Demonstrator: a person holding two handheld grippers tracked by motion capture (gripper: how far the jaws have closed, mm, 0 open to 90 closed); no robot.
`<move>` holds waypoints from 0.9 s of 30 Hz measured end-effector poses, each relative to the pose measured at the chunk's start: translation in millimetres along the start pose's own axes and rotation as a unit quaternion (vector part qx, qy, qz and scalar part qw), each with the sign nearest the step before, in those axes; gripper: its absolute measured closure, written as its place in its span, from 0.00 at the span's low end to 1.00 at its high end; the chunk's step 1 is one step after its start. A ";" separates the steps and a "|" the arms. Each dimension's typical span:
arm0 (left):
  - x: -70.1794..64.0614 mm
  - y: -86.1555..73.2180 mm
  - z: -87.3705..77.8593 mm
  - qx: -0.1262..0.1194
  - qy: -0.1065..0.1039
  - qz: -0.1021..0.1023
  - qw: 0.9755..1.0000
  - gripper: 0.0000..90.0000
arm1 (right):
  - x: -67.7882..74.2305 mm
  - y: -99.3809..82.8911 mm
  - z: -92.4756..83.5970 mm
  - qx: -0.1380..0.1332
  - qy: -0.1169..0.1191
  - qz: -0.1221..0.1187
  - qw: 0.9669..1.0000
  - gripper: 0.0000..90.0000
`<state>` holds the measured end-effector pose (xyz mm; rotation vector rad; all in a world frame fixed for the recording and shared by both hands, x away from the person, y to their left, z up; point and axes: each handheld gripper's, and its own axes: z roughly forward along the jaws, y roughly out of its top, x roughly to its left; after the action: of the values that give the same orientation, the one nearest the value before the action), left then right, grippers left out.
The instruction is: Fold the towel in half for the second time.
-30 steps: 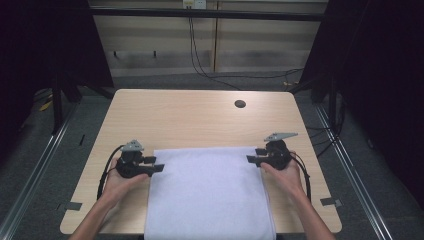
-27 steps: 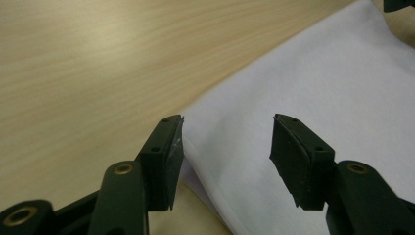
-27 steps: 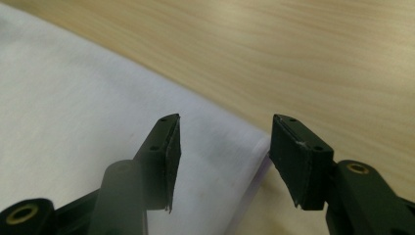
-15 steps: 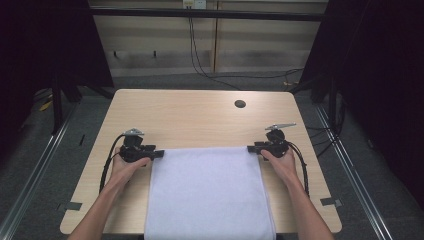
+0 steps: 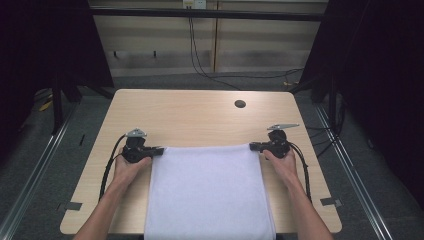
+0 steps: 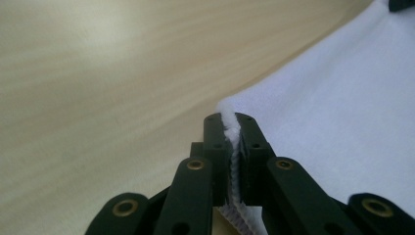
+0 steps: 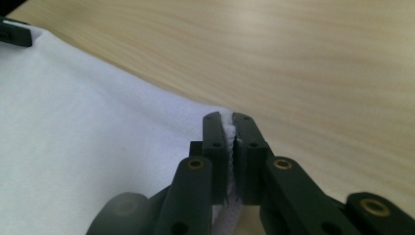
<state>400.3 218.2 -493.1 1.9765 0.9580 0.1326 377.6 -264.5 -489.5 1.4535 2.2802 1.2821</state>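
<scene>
- The cloth (image 5: 207, 190) lies on my table (image 5: 190, 117), hanging over its near edge.
- My left gripper (image 5: 159, 150) sits at its far left corner, my right gripper (image 5: 253, 146) at its far right.
- A hole (image 5: 240, 104) lies beyond, to the right.

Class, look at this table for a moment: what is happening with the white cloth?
A person holds a gripper in each hand. The left gripper and the right gripper have just closed, each pinching one far corner of the white cloth. The cloth lies flat on the wooden table, with its near edge reaching the table's front.
</scene>
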 end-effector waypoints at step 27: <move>-3.4 104.5 -56.1 -0.125 0.015 0.048 0.991 0.94 | 20.9 104.1 -71.2 -0.120 -0.018 -0.059 0.991 0.95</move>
<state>433.3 224.3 -379.3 1.7926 0.8228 0.3205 399.2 -271.7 -363.7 1.2339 2.0700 1.4227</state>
